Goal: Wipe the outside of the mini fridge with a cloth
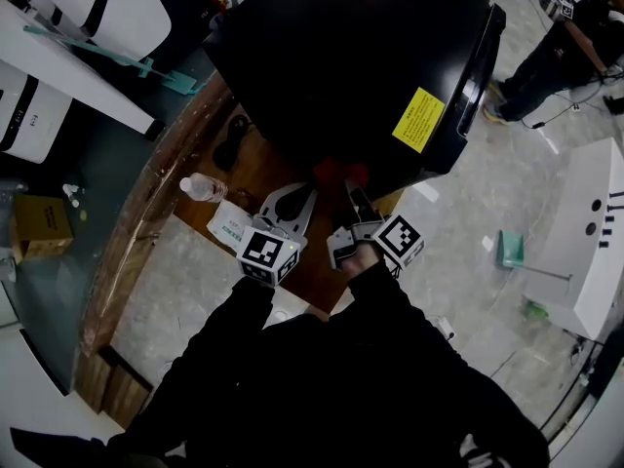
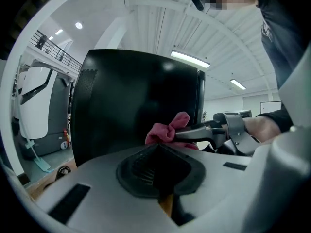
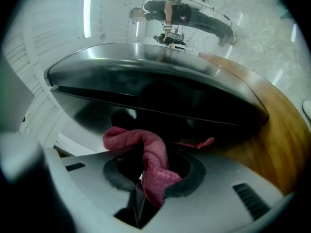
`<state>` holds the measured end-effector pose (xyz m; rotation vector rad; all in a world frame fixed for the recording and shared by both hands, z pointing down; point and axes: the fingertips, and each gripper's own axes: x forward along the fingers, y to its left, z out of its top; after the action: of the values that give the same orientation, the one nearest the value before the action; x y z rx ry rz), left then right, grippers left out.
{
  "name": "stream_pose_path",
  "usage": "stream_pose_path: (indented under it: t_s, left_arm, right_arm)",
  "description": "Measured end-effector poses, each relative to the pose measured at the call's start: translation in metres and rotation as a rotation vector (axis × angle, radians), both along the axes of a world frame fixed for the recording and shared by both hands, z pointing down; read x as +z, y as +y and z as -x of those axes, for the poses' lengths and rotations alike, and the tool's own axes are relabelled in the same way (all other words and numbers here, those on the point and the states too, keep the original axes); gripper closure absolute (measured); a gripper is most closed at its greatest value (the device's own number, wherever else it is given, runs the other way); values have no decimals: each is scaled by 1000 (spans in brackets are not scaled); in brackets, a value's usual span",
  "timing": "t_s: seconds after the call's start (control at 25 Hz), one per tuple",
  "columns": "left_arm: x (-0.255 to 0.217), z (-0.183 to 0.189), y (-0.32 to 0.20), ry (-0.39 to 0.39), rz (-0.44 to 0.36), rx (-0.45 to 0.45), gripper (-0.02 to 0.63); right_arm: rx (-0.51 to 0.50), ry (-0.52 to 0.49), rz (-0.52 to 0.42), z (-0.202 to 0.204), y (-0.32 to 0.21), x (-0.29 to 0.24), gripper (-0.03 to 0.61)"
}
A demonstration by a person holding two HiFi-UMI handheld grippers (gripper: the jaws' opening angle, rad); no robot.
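Note:
The black mini fridge (image 1: 351, 57) with a yellow sticker (image 1: 418, 118) stands on a wooden table (image 1: 195, 125). My right gripper (image 1: 353, 191) is shut on a pink-red cloth (image 1: 341, 172) and holds it against the fridge's near lower side. In the right gripper view the cloth (image 3: 151, 161) bunches out between the jaws, under the fridge's glossy wall (image 3: 155, 91). My left gripper (image 1: 292, 195) hovers just left of it with its jaws closed together and nothing held. In the left gripper view the cloth (image 2: 167, 130) and the fridge (image 2: 136, 106) lie just ahead.
A water bottle (image 1: 203, 188), a white packet (image 1: 229, 228) and a black cable (image 1: 232, 142) lie on the table left of the fridge. A person (image 1: 561, 47) stands at the far right. A white machine (image 1: 585, 242) and a teal floor tool (image 1: 512, 252) sit on the right.

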<state>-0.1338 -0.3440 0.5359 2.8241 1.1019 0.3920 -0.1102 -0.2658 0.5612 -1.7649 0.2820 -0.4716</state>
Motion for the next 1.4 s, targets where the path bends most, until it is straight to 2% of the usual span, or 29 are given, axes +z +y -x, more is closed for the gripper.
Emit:
stream_pose_path:
  t_s: [0.16,0.48,0.68,0.76,0.92,1.12,1.28,1.4]
  left_arm:
    - [39,-6,3,-33,-29,3,607]
    - [115,-10,11,-148,-85,14,607]
    - [122,7,12,-184,-75,31,607]
    - [117,15,9,-183,-76,29,607]
    - [105,33,0,-184,-69,18,607]
    - [76,57,-15,-158,-56,6,607]
    - [41,88,-10,-83,-98,35,607]
    - [13,111,6,-43,-73,49,607]
  right_arm:
    - [-11,-42,4,-4,-1,48,477]
    - [-27,-189,111,-2,8,160,479]
    - [-10,-295,152,4,13,220,479]
    - [-27,-302,196,6,17,232,480]
    - [-91,-270,286,13,23,229,482]
    - [-259,-221,357,42,6,198,483]
    - [-347,-73,337,72,-8,130,483]
    - [-398,60,396,84,2,76,483]
